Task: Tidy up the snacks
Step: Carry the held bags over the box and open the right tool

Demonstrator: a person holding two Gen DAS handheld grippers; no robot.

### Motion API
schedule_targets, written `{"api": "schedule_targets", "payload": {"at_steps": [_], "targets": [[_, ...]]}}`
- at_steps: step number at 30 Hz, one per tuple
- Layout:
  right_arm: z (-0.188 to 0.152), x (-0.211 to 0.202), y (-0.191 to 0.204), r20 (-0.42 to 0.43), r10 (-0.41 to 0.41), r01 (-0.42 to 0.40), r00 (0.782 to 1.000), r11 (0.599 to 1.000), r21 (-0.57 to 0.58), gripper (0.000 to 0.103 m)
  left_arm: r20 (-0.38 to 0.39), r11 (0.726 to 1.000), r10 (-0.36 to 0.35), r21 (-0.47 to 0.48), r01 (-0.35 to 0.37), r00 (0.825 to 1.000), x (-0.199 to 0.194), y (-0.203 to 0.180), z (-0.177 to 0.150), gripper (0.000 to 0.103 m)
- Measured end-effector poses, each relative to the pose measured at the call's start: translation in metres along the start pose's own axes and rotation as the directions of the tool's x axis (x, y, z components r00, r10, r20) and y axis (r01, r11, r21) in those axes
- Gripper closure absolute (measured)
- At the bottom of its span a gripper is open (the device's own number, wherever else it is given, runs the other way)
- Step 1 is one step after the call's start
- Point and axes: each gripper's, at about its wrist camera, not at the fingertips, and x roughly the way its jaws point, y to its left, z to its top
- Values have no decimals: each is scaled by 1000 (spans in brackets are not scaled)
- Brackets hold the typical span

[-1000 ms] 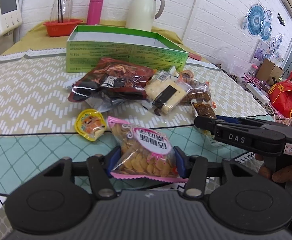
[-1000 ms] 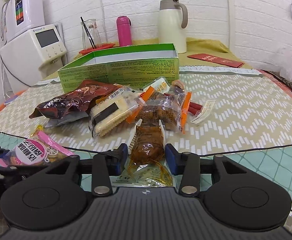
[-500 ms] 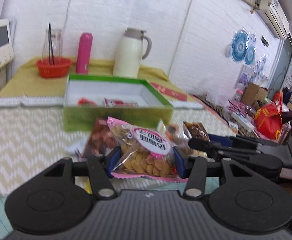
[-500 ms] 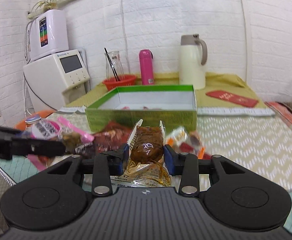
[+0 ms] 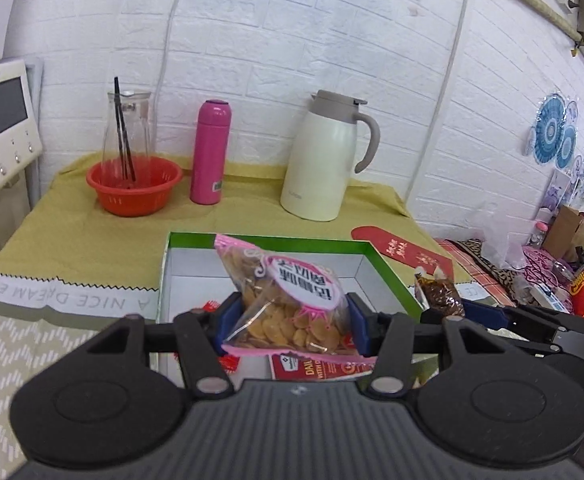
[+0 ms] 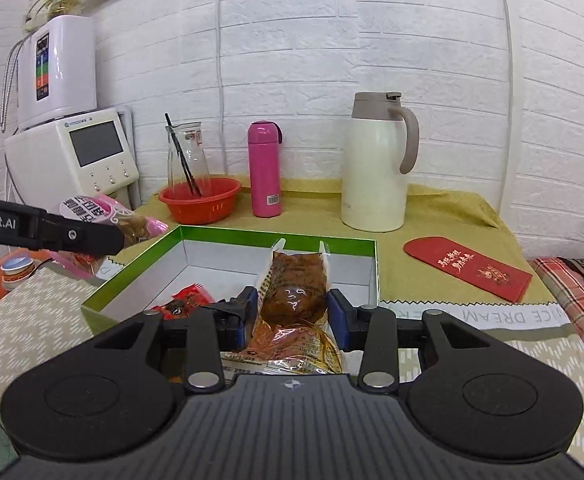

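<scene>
Left gripper (image 5: 290, 326) clenches the light, crinkly biscuit bag (image 5: 288, 308); right gripper (image 6: 292, 312) clenches the soft, slippery brown pouch (image 6: 294, 288), both over the green box (image 6: 228, 235). Grip mid-body; biscuits likely crush.

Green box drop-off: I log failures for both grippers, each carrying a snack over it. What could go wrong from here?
1. The left gripper pinches the pink cookie bag low, so it could tip out.
2. The right gripper with its brown snack pack sits close beside the left; they might collide over the green box.
3. The pack could land on the red packets inside.
</scene>
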Motion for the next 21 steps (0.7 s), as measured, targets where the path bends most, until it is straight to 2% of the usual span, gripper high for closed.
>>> {"api": "schedule_targets", "payload": {"at_steps": [5,13,15,17,18,19,20,21], "targets": [[-2,35,-8,-34,-27,27,999,1000,-9,36,-56,999,30,-24,-31,998,44,13,1,51],[-16,71,-9,-124,-16,12,992,999,-34,35,-114,999,46,-20,-48,992,80,21,-8,51],[-18,75,-7,-151,-2,-5,988,999,-51,26,-121,999,41,-20,-44,992,85,23,-10,50],[-17,73,-5,-139,14,-24,990,997,-73,21,-83,998,46,-35,-49,995,84,24,-13,32],[-16,70,-3,-118,27,-38,993,995,-89,5,-49,997,51,-46,-54,997,80,25,-14,28],[-16,66,-2,-97,36,-46,995,994,-101,0,-18,997,56,-60,-57,998,76,25,-14,24],[-16,63,0,-82,41,-50,996,993,-110,0,-5,995,67,-75,-67,998,73,25,-14,19],[-16,61,1,-68,44,-52,997,991,-120,0,-4,993,82,-84,-82,997,71,25,-13,8]]}}
